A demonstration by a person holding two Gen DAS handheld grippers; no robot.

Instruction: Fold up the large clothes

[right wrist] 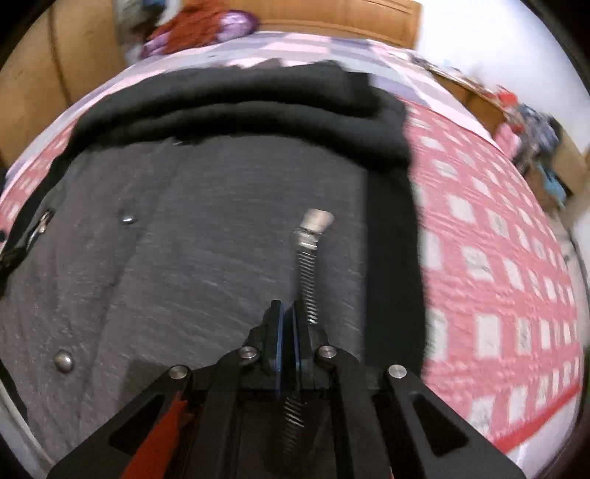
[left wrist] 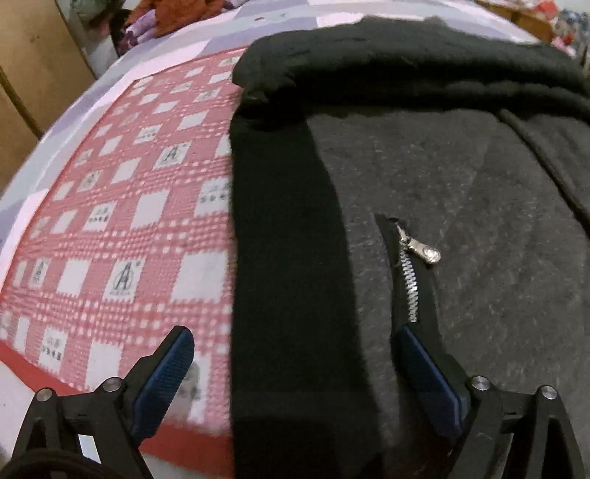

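Garment: a dark grey jacket with black trim lies spread flat on the bed, taking up the middle of both views.
Black band: a broad black strip runs along the jacket's edge beside the blanket; a thick black fold lies across the far end.
Zip pocket: a short silver zip with its metal pull sits in the grey panel, seen in the left wrist view.
Second zip: in the right wrist view a silver zip with a blurred pull runs away from the fingertips.
Snaps: two round metal studs show on the grey fabric toward the left edge of the right wrist view.
Left gripper: jaws wide apart, nothing clamped; one blue pad is over the blanket, the other over the grey panel just below the zip pocket, and the black band passes between them.
Right gripper: jaws closed narrow, blue pads nearly meeting over the grey fabric beside the second zip; whether any cloth is pinched cannot be told.
Bedding: a red-and-white checked blanket lies under the jacket, over a lilac checked sheet.
Surroundings: wooden furniture and heaped cloth beyond the bed; both views blurred.
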